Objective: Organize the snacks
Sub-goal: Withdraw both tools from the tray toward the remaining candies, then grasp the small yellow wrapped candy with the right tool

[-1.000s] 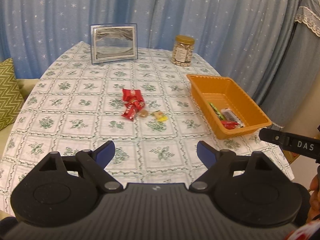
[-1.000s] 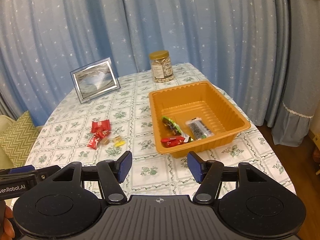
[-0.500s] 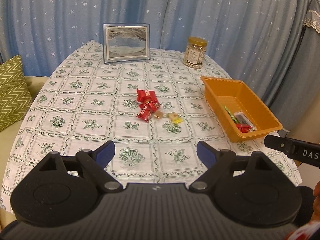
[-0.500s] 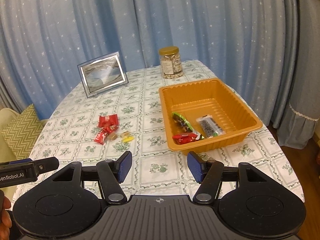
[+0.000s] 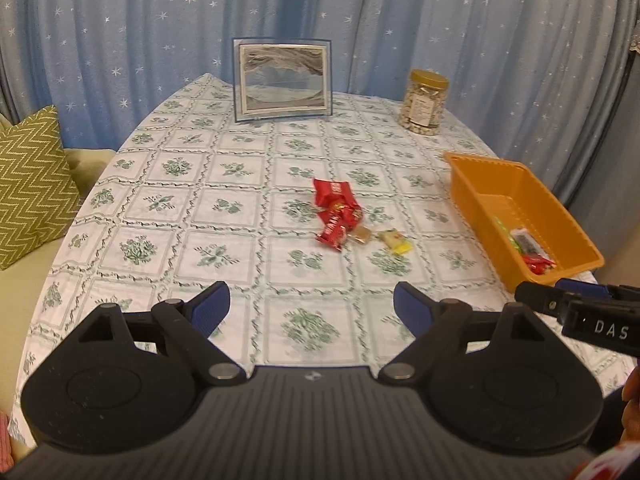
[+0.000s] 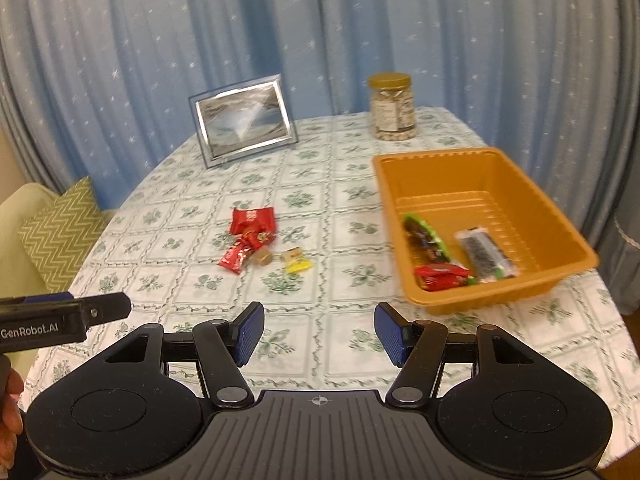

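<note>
Though loose on the table (image 6: 180, 240), five snacks (image 6: 260, 240); three snacks (image 6: 444, 264) in one tray (image 6: 440, 158).

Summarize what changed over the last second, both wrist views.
Both grippers advanced toward the table: the loose snack pile and orange tray look nearer. Left gripper and right gripper stayed open and empty, nothing grasped or released. Snacks, tray, jar and picture frame kept their places.

Soft even indoor light; fisheye-bent edges, right wrist view slightly motion-blurred.
</note>
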Demonstrator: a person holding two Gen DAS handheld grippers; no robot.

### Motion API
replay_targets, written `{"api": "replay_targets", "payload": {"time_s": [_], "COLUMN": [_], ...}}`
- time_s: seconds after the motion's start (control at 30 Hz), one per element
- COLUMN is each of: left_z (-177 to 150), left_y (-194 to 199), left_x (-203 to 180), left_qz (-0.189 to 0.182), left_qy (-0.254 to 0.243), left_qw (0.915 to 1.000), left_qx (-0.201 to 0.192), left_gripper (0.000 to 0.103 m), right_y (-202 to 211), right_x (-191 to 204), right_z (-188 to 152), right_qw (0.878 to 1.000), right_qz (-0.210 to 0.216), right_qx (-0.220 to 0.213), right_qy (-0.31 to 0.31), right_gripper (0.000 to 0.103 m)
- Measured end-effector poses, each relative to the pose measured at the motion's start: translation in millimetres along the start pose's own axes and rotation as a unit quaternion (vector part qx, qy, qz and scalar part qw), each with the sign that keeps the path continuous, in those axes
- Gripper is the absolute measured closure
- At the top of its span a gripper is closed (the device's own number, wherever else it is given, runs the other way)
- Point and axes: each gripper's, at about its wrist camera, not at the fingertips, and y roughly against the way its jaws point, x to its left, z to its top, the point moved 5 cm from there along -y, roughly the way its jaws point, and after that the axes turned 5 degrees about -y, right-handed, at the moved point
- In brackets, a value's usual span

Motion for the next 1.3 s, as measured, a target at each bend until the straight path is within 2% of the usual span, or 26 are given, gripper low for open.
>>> {"api": "replay_targets", "payload": {"time_s": [0.43,0.57,0.9,1.13,1.2,1.3], "left_z": [21,25,26,24,24,25], "left_y": [-71,-91,-129,-144,-148,-155], "left_x": [18,20,25,23,21,17], "left_qz": [0.003,-0.002,-0.011,-0.024,-0.027,-0.032], "left_qy": [-0.01,-0.018,-0.026,-0.033,-0.037,-0.045], "left_qw": [0.9998,0.9996,0.999,0.9985,0.9983,0.9978], "left_qx": [0.018,0.022,0.034,0.036,0.037,0.037], "left_gripper": [0.016,0.02,0.029,0.031,0.032,0.036], "right_y": [-93,-127,-188,-207,-209,-206], "right_x": [14,17,17,18,17,16], "right_z": [13,17,23,25,24,23], "right_qw": [0.998,0.996,0.992,0.99,0.989,0.99], "right_qz": [0.019,0.017,0.015,0.017,0.019,0.019], "right_qx": [0.018,0.023,0.034,0.039,0.043,0.044], "right_qy": [0.049,0.079,0.122,0.138,0.137,0.132], "right_gripper": [0.043,0.054,0.065,0.072,0.08,0.081]}}
